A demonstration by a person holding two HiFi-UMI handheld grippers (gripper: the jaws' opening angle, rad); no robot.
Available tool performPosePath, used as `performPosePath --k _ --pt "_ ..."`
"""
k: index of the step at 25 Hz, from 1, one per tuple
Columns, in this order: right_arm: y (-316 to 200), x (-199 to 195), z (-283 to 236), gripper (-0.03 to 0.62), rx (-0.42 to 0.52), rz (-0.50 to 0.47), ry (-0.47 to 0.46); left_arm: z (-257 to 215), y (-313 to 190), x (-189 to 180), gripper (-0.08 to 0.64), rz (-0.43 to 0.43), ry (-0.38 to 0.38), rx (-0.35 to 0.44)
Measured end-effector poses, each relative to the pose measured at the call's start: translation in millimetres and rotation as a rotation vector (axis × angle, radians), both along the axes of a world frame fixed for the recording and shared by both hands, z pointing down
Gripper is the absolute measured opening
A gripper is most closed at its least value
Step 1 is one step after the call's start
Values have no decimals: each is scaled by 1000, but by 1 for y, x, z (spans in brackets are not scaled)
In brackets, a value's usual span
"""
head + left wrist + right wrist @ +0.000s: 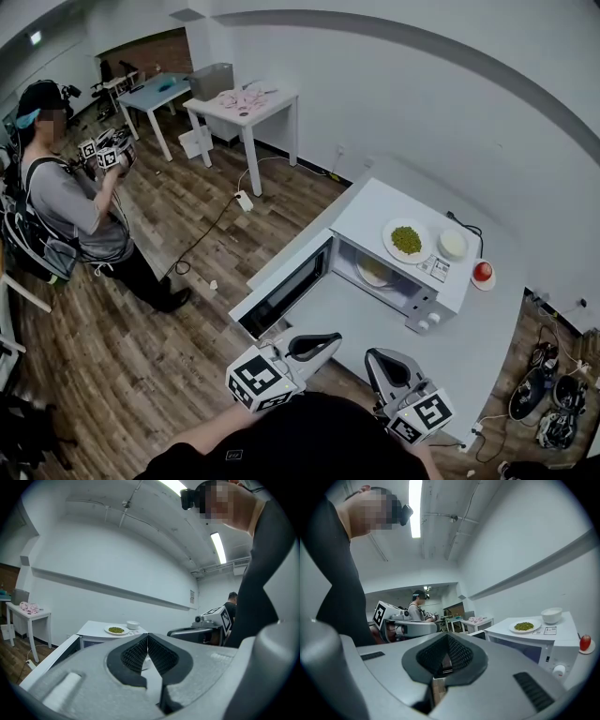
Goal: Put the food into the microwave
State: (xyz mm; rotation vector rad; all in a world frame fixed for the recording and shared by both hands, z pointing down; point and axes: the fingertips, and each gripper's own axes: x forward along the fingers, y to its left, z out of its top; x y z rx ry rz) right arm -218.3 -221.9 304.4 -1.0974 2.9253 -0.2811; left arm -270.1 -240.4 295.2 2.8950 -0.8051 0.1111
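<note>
Pressed together and empty: left gripper (328,343), right gripper (377,361).
Lies well ahead of both, atop the open microwave (370,211): plate of green food (407,241), nearer the right jaws.

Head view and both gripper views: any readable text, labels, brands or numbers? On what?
No text can be quoted: nothing is legible.
Card on top of the microwave: printed, too small to read.
Marker cubes: black-and-white square patterns only, no letters or digits.
Small wall plate in the left gripper view: too small to read.
Microwave knobs: no legible markings.
</note>
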Motion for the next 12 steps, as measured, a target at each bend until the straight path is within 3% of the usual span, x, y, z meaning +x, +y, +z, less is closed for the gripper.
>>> performPosePath --k 12 --pt "-6 -2 7 12 -10 9 13 -3 -4 -6 8 -10 -4 18"
